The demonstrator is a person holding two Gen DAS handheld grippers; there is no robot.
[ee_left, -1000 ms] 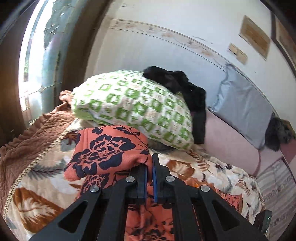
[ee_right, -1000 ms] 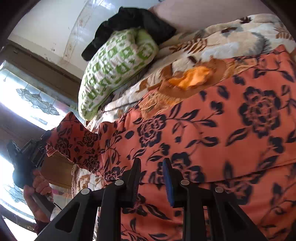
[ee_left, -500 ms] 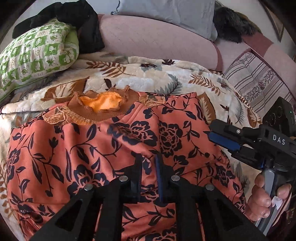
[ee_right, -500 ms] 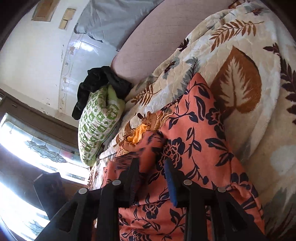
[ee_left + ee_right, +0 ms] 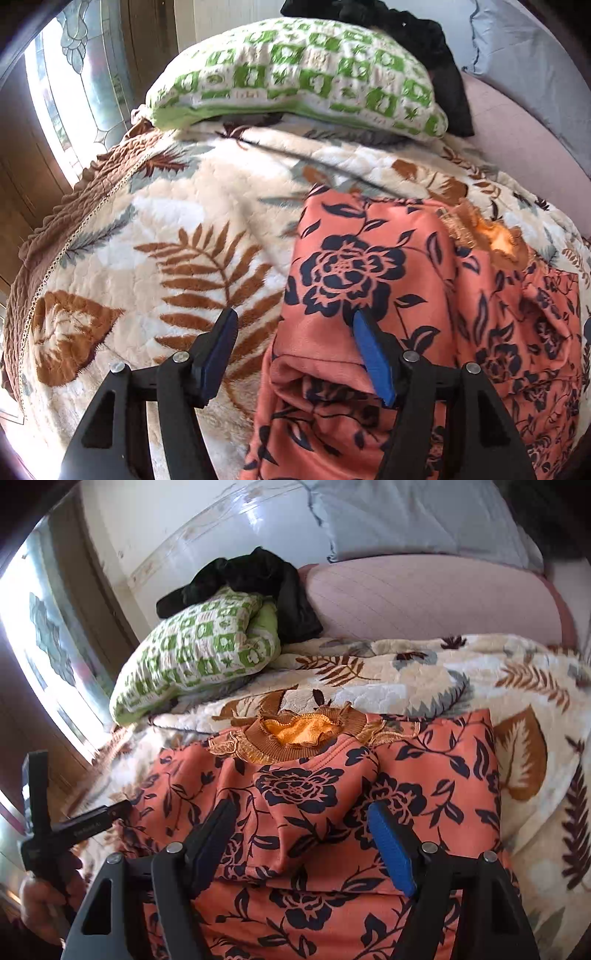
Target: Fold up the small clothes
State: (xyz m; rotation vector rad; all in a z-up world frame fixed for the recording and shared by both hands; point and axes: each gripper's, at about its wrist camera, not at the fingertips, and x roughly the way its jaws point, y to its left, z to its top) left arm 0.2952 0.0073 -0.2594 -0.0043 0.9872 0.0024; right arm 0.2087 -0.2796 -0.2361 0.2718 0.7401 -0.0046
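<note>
An orange top with a dark blue flower print (image 5: 369,266) lies flat on the leaf-patterned blanket (image 5: 166,221), both sides folded in over its middle. Its brown ribbed collar (image 5: 295,731) faces the far side. My left gripper (image 5: 295,332) hangs over the top's left folded edge, one finger above the blanket and the other above the cloth. Its jaws are opening and the pads press on nothing. My right gripper (image 5: 301,834) hovers above the middle of the top (image 5: 295,786); its jaws are opening too, with only flat cloth under them.
A green-and-white checked pillow (image 5: 295,74) lies at the head of the bed with a black garment (image 5: 258,576) on it. A pink padded backrest (image 5: 424,598) and a grey pillow (image 5: 406,517) are behind. A bright window (image 5: 62,74) is at the left. A hand (image 5: 44,897) grips the left tool.
Both grippers were shut on the top's sides, carried them inward over the middle and let go. Both now stand open, and the left has dropped to the top's left edge.
</note>
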